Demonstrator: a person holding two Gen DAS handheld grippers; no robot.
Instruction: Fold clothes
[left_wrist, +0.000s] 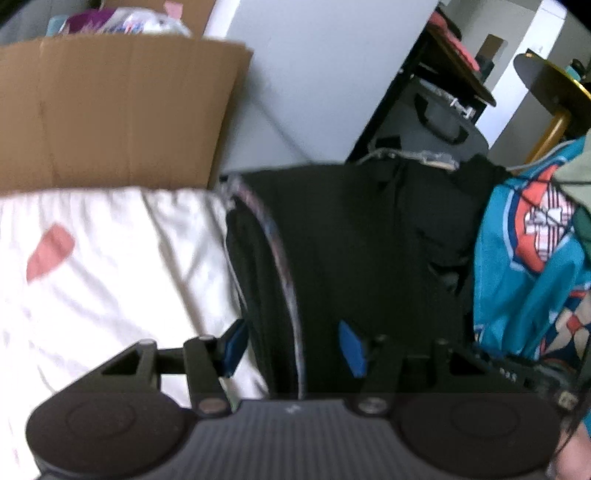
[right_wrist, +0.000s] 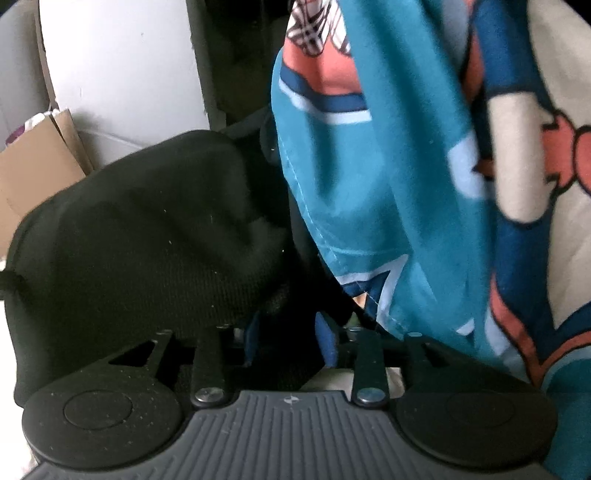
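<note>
My left gripper (left_wrist: 291, 347) gapes wide, black garment (left_wrist: 351, 251) betw fingers, long axis running ahead; right gripper (right_wrist: 288, 336) nearly closed, grip unclear

Motion blur softens most of the left wrist view, and the pink patch (left_wrist: 50, 256) on the white bedding (left_wrist: 110, 266) to the left of the left tool (left_wrist: 293, 347) is too smeared to identify. In the right wrist view, the right tool (right_wrist: 286, 343) has its blue fingers (right_wrist: 327, 341) mostly buried under the black garment (right_wrist: 147, 229), so their gap cannot be judged. To the right of that tool, the teal printed fabric (right_wrist: 406, 184) runs off the top and right edges.
</note>
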